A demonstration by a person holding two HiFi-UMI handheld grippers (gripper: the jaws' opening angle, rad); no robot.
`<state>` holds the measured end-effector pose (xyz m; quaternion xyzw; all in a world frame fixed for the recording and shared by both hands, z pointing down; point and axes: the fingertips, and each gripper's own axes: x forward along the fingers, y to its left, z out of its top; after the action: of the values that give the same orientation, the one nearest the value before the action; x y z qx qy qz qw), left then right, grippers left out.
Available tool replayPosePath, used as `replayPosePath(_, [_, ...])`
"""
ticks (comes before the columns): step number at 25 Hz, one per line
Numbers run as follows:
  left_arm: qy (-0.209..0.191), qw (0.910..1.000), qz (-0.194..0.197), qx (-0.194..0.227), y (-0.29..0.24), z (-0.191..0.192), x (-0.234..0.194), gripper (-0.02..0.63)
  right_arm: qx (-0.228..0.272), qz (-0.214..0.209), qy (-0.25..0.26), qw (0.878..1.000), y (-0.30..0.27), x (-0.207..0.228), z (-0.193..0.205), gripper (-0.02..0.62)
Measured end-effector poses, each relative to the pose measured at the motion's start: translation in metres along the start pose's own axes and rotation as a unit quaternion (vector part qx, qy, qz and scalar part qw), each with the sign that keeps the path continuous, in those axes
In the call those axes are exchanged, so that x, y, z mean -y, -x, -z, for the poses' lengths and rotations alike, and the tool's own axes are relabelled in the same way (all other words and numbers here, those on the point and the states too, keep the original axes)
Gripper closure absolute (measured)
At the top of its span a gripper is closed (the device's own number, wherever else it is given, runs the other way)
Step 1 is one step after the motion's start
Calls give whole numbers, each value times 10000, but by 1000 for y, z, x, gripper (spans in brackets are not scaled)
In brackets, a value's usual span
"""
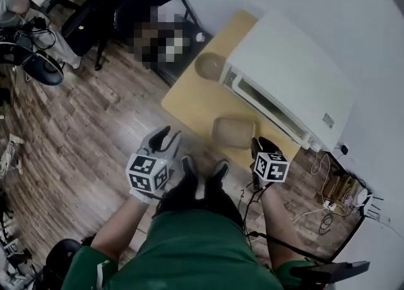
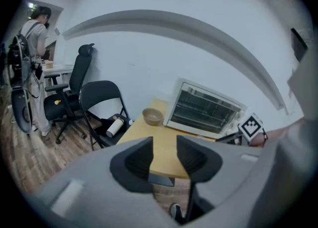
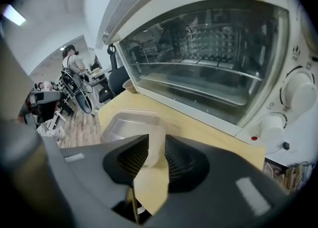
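Right gripper (image 3: 156, 140) fingers pinch the clear rectangular plastic tray (image 3: 128, 124) by its corner.
The tray rests on the tan wooden tabletop (image 1: 189, 102), just in front of the white toaster oven (image 1: 297, 74); left gripper (image 2: 164, 145) fingers are apart and empty.

White oven (image 1: 297, 74) on yellow table (image 1: 192, 108), brown bowl (image 1: 209, 65) just beside it. Black folding chair (image 1: 151, 1) near table. Cables (image 1: 325, 206) on wood floor (image 1: 76, 131). Person (image 2: 35, 38) far back.

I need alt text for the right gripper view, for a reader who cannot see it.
The right gripper pinches the near corner of a clear plastic tray on a wooden table, before a white toaster oven with its glass door shut.
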<state>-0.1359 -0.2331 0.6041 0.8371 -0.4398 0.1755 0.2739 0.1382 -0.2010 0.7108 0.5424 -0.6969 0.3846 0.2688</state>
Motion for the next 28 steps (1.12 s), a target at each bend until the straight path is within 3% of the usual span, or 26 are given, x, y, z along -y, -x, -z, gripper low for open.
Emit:
replayPosePath(7, [36, 10000, -32, -86, -8, 1, -6, 460, -272, -192, -292, 9990, -19, 2, 8, 509])
replayPosePath(13, [111, 9998, -123, -99, -9, 0, -16, 460, -420, -110, -339, 9985, -26, 6, 10, 529])
replayPosePath(20, [178, 9998, -96, -60, -8, -5, -16, 463, -444, -136, -639, 9969, -21, 9, 8, 564])
replayPosePath(28, [227, 9997, -46, -56, -10, -2, -9, 465, -266, -168, -627, 9975, -12, 9, 2, 577])
